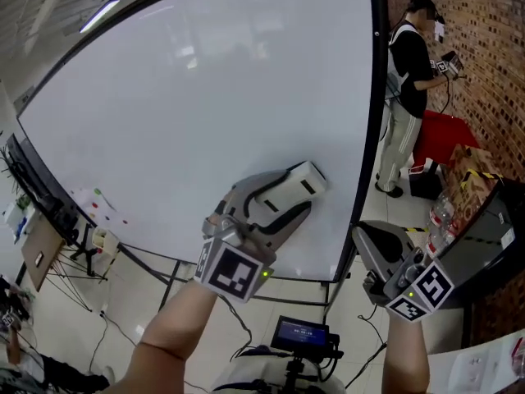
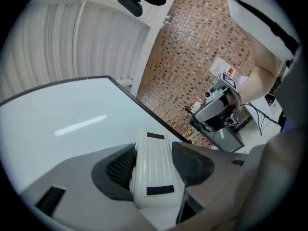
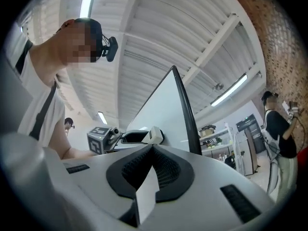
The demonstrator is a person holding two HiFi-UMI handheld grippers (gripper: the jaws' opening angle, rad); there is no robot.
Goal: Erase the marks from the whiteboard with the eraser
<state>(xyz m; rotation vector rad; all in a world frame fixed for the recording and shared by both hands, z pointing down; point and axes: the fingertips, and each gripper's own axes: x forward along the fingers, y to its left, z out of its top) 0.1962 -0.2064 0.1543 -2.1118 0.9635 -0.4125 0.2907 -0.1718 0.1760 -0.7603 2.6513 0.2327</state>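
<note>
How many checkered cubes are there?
2 for sure. One marker cube sits on the left gripper, at the whiteboard; the other cube sits on the right gripper, beside it. The far person may hold another, too small to tell.

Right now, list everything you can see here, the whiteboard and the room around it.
Large white whiteboard with black frame: one, white, filling the centre.
White plastic block eraser: one, white, before the board's lower right.
Red-brown brick wall: one, far right.
Bystander in black top: one, beside the wall.
Red container: one, by the bystander's legs.
Small lit screen: one, dark, bottom centre.
Left tongs: one, grey, shut on the eraser.
Right tongs: one, grey, shut, empty, bottom right.
</note>
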